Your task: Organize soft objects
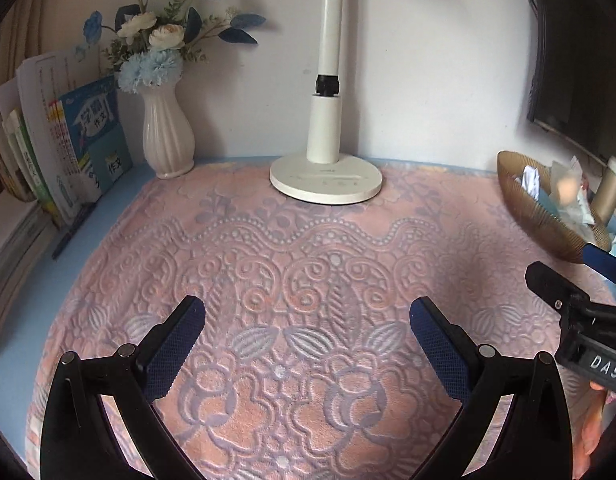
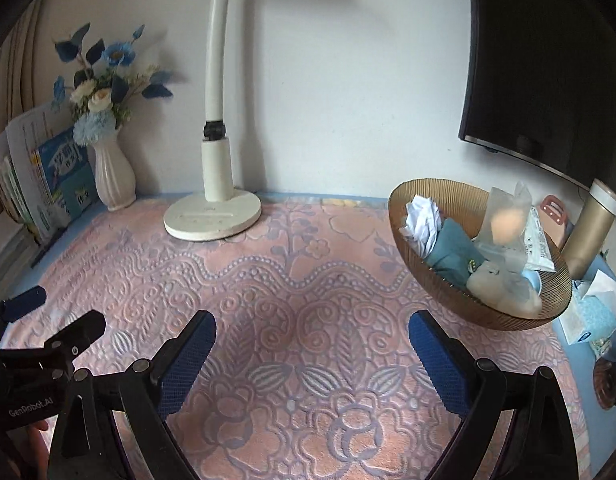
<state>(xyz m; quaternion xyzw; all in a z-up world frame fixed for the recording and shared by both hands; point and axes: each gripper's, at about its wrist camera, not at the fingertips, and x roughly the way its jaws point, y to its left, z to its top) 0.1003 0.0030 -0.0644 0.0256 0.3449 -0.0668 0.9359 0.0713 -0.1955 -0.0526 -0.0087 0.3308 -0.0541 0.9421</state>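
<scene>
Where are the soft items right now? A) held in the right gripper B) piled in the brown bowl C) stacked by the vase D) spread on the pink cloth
B: the teal cloth, white wad and bags sit inside the bowl; both grippers are open and hold nothing.

The black left gripper with blue textured finger pads [image 1: 308, 344] is hovering with its jaws spread wide, gripping nothing. Beside it, the matching black right gripper [image 2: 311, 356] is hovering level, jaws likewise spread wide and empty.
</scene>
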